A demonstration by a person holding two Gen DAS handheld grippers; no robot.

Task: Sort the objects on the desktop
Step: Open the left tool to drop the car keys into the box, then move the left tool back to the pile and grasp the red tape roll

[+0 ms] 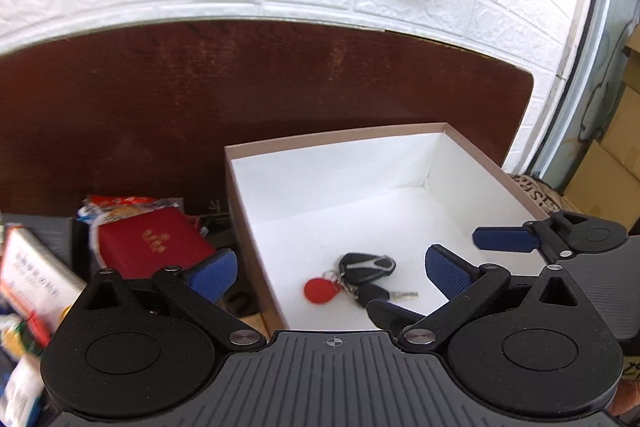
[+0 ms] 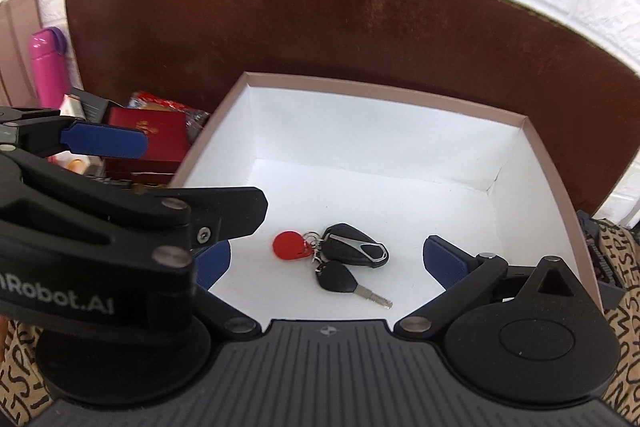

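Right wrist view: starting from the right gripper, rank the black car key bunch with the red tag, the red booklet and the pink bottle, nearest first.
1. Black car key bunch with red tag, on the box floor between the right gripper fingers.
2. Red booklet, left of the box.
3. Pink bottle, far left by the wall.

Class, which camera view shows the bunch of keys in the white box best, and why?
The right wrist view: the bunch of keys lies central, with red tag, both black fobs and metal blade clear. The left wrist view shows the same bunch smaller and more bunched together.
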